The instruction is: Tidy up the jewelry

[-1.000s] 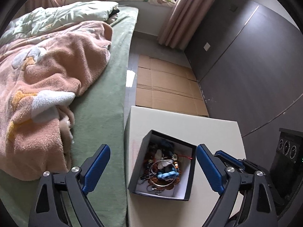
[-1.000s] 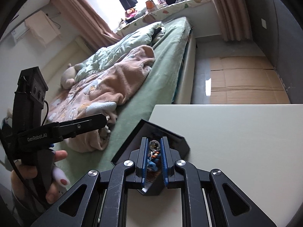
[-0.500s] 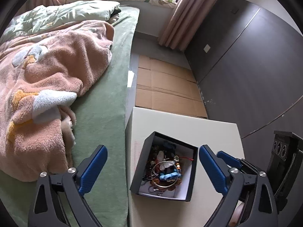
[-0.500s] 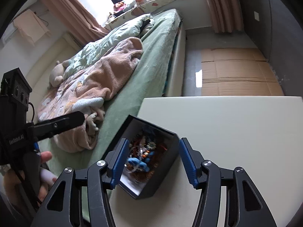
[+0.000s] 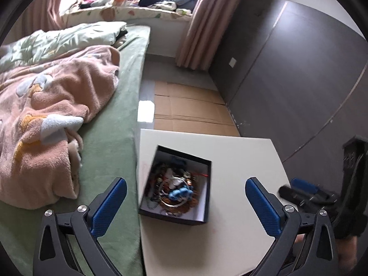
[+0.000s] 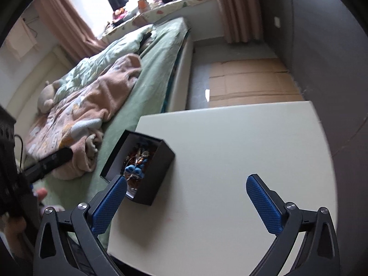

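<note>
Black box (image 5: 177, 184) of tangled jewelry (image 5: 176, 189) sits on the white counter (image 5: 241, 161) by the bed. Both grippers gape wide, holding nothing; the right gripper's (image 6: 186, 201) fingers just spread. The box lies between the left gripper's (image 5: 185, 201) fingers, ahead.

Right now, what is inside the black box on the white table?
The black box holds a tangled pile of jewelry: a blue beaded piece, a silver ring-shaped bangle and beads. The pile covers whatever lies underneath and most of the box floor.
</note>
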`<state>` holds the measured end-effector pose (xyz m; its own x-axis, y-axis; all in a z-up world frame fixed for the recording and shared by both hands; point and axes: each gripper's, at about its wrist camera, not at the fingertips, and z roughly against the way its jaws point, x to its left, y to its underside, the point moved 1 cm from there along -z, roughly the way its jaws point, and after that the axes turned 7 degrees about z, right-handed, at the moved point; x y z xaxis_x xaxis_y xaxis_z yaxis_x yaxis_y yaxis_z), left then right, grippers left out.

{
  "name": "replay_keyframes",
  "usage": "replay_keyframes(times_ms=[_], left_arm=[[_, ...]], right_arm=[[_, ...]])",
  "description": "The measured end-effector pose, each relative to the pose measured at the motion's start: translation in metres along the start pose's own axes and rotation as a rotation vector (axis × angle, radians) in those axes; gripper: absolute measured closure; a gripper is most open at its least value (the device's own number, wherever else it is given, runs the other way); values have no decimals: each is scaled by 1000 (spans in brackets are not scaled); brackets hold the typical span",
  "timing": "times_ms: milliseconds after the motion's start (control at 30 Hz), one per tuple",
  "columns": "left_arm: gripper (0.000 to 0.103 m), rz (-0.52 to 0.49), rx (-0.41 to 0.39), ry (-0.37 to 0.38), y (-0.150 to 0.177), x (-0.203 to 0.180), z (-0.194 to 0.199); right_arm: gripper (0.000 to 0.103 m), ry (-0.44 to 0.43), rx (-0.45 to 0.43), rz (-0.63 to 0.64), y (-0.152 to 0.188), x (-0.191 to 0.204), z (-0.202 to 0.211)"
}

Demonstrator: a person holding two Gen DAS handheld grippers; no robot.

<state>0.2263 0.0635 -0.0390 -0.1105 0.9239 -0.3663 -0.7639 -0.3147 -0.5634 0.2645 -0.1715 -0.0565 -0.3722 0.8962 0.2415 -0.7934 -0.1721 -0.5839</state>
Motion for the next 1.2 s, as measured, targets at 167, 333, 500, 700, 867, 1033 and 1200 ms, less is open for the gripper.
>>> replay_keyframes(times_ms=[167, 333, 500, 700, 867, 1033, 1200], left_arm=[[0, -34, -28, -1, 14, -10, 7], [0, -34, -66, -1, 27, -14, 21], [0, -112, -90, -25, 45, -29, 36], [0, -137, -126, 2, 64, -41, 62], [0, -218, -142, 15, 77, -53, 76], [0, -221, -151, 24, 91, -45, 83], [0, -180, -184, 8, 98, -34, 89]], right_arm=[[0, 44, -61, -4, 9, -13, 37], [0, 53, -68, 12, 24, -21, 55], [0, 75, -116, 0, 35, -29, 79], [0, 98, -156, 11, 61, -30, 103], [0, 75, -192, 37, 84, -24, 117], [0, 56, -202, 14, 98, -26, 123], [0, 52, -246, 19, 105, -22, 133]])
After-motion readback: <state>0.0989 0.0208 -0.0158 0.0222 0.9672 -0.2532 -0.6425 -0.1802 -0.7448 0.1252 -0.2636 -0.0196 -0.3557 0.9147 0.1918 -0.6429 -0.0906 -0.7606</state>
